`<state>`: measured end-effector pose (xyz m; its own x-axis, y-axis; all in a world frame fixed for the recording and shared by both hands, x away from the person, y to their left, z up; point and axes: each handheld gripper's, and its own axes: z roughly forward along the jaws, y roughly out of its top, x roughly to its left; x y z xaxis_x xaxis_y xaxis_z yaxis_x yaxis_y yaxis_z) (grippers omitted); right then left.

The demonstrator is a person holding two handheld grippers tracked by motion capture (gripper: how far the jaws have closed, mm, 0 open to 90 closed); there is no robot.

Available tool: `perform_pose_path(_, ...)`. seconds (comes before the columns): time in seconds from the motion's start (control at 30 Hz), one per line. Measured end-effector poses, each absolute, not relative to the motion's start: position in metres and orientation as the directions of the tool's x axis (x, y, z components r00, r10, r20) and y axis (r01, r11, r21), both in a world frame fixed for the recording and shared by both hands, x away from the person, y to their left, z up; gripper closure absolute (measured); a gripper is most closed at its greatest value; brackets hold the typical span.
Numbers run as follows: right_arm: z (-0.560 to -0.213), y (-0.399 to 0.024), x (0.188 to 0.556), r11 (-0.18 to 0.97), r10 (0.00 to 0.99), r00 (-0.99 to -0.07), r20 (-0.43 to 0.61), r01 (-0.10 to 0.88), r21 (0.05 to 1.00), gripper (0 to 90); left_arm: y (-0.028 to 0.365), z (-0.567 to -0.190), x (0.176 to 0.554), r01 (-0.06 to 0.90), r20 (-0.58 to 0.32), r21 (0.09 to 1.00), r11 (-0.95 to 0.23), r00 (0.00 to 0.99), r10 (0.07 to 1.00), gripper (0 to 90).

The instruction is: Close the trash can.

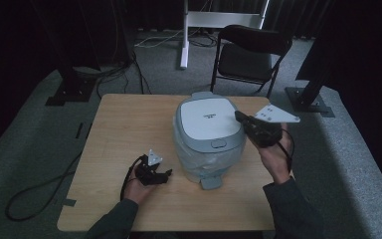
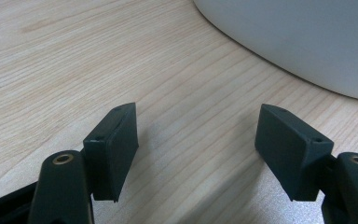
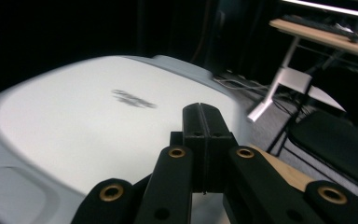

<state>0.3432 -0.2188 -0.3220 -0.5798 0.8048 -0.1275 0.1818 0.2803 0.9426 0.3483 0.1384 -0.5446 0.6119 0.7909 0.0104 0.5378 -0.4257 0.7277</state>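
A white and grey rice cooker (image 1: 208,132) with its lid down stands in the middle of the wooden table (image 1: 124,124). My right gripper (image 1: 239,116) hovers at the lid's right edge, its jaws pressed together with nothing between them; in the right gripper view its tips (image 3: 203,122) point over the white lid (image 3: 93,126). My left gripper (image 1: 167,174) rests low on the table, left of the cooker's base, open and empty. In the left gripper view its pads (image 2: 114,144) stand wide apart over bare wood, and the cooker's white wall (image 2: 307,37) curves across the upper right.
A grey tab (image 1: 211,181) sticks out from the cooker's front at the table top. Behind the table stand a black folding chair (image 1: 251,52) and a white stand (image 1: 214,22). Cables (image 1: 40,189) trail over the carpet on the left.
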Motion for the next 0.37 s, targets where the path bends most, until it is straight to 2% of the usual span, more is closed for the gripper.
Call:
perform_pose_path(0.07,-0.329,-0.234,0.351,0.254,0.836,-0.540,-0.100,0.218,0.942,90.0,0.138,-0.545,0.348,0.538,0.011,0.727,-0.427,0.613,0.790,29.8)
perform_pose_path(0.3,-0.354,-0.259,0.368,0.227,0.872,-0.488,-0.052,0.306,0.925,88.4,0.138,-0.545,0.349,0.538,0.010,0.727,-0.426,0.612,0.791,29.8)
perform_pose_path(0.37,-0.366,-0.265,0.376,0.220,0.883,-0.468,-0.039,0.340,0.914,72.9,0.138,-0.545,0.349,0.538,0.010,0.727,-0.426,0.612,0.791,29.8)
